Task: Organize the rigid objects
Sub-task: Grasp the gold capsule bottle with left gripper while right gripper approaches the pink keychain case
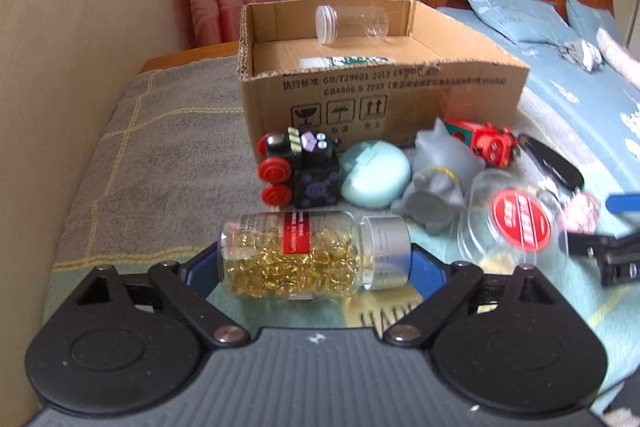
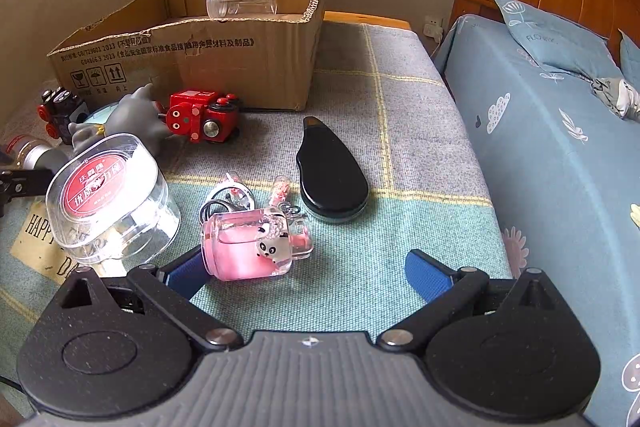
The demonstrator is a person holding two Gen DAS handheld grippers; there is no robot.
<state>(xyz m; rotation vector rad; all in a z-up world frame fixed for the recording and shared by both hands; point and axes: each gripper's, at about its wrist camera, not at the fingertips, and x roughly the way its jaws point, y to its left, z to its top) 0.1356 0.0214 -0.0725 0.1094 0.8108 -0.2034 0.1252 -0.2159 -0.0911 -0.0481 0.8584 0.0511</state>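
Observation:
A clear capsule bottle [image 1: 312,253] with gold capsules and a silver cap lies sideways between the blue fingers of my left gripper [image 1: 314,269], which is shut on it just above the blanket. A cardboard box [image 1: 380,87] stands behind, holding an empty clear jar [image 1: 352,23]. My right gripper [image 2: 310,269] is open. Its left finger touches a pink keychain case [image 2: 250,247]; its right finger stands apart. A black oval case [image 2: 332,171] lies beyond.
In front of the box lie a black toy train [image 1: 298,165], a teal egg-shaped case [image 1: 376,173], a grey pig figure [image 1: 438,183], a red toy robot [image 2: 200,117] and a clear red-lidded container [image 2: 108,197]. A blue bed [image 2: 560,147] runs along the right.

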